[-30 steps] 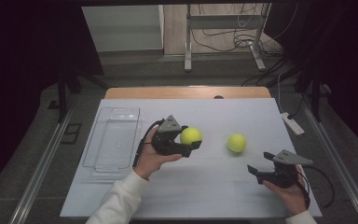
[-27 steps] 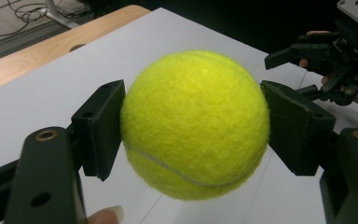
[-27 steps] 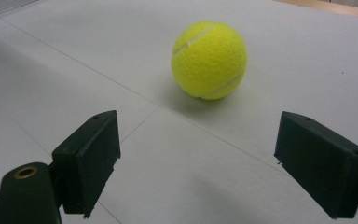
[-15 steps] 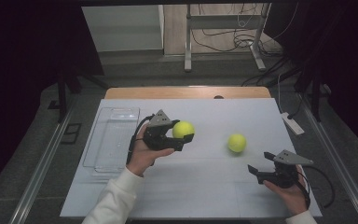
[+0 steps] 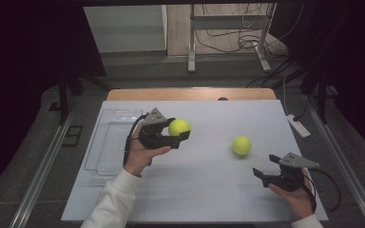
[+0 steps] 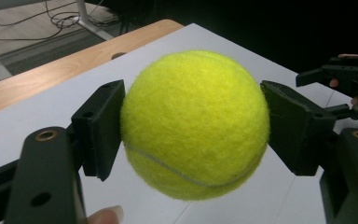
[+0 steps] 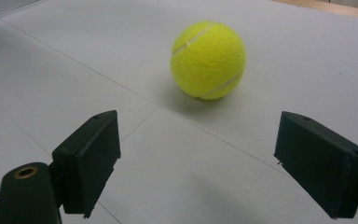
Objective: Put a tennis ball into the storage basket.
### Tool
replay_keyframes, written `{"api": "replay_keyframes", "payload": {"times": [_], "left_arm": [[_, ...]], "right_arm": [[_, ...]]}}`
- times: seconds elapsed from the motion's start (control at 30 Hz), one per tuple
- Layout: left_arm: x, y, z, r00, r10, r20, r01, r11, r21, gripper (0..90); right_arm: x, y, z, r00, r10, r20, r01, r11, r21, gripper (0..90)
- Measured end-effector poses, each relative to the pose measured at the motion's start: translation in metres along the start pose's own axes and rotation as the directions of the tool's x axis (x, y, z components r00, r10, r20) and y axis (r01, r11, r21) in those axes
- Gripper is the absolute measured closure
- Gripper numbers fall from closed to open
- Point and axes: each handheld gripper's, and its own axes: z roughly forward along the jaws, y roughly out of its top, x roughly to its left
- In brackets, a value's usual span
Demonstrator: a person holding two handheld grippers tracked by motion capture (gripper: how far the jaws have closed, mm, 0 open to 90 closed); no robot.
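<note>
My left gripper [image 5: 179,133] is shut on a yellow tennis ball [image 5: 179,127], held above the white table left of centre. In the left gripper view the ball [image 6: 195,122] sits pressed between both black pads [image 6: 101,127]. A second tennis ball [image 5: 241,145] lies on the table right of centre. My right gripper [image 5: 261,173] rests near the front right corner, open, with nothing between its jaws. In the right gripper view that second ball [image 7: 208,60] lies ahead of the open gripper [image 7: 214,163], apart from its pads.
A clear plastic tray [image 5: 110,142] lies on the left side of the white table [image 5: 209,190], just left of my left hand. A wooden strip [image 5: 190,93] runs along the table's far edge. Dark floor and cables lie beyond.
My left gripper has carried the held ball leftward, toward the clear tray, and slightly up. The right gripper and the ball on the table have stayed in place.
</note>
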Motion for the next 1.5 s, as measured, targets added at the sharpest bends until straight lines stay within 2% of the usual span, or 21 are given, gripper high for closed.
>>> {"api": "replay_keyframes", "payload": {"times": [0.27,0.57,0.77,1.37,1.5], "left_arm": [[0.011,-0.001,-0.006,0.9992,-0.017,-0.036,0.017,0.9998,-0.010,26.7],[0.025,-0.004,-0.013,0.9956,-0.046,-0.082,0.045,0.9988,-0.020,26.7],[0.037,-0.008,-0.017,0.9904,-0.070,-0.119,0.068,0.9975,-0.018,26.7],[0.057,-0.014,-0.025,0.9774,-0.115,-0.177,0.112,0.9933,-0.027,26.7],[0.061,-0.015,-0.028,0.9725,-0.122,-0.198,0.119,0.9925,-0.030,26.7]], "right_arm": [[0.000,0.000,0.000,1.0000,0.000,0.003,0.000,1.000,0.001,14.6],[0.000,0.000,0.000,1.0000,0.000,0.003,0.000,1.000,0.002,14.6],[0.000,0.000,-0.001,1.0000,0.000,0.005,0.000,1.000,0.000,14.7],[0.000,0.000,-0.001,1.0000,0.001,0.005,-0.001,1.000,0.001,14.7],[0.000,0.000,-0.001,1.0000,0.000,0.005,0.000,1.000,0.001,14.7]]}}
